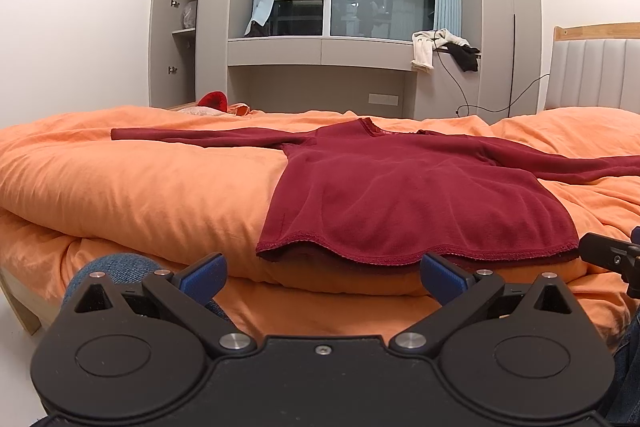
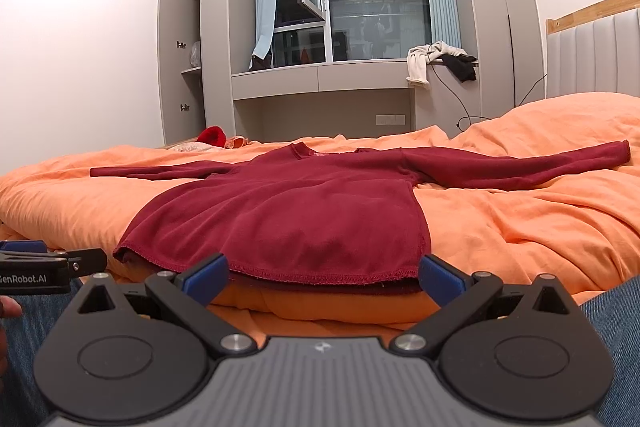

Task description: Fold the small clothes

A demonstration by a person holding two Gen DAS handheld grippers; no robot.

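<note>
A dark red long-sleeved top (image 1: 400, 195) (image 2: 288, 215) lies flat on the orange duvet (image 1: 132, 187) (image 2: 520, 227), sleeves spread out to both sides, hem toward me. My left gripper (image 1: 322, 275) is open, just short of the hem, nothing between its blue pads (image 1: 204, 277). My right gripper (image 2: 322, 277) is open too, facing the hem from slightly further right, also holding nothing. Each gripper shows at the edge of the other's view: the right gripper's black tip (image 1: 612, 257) and the left gripper's body (image 2: 48, 267).
A small pile of red and pale clothes (image 1: 214, 105) (image 2: 212, 139) lies at the bed's far left. Behind are grey wardrobes, a window ledge with draped clothes (image 1: 440, 49) and a padded headboard (image 1: 592, 75) at right. Jeans-clad legs (image 2: 616, 327) flank the grippers.
</note>
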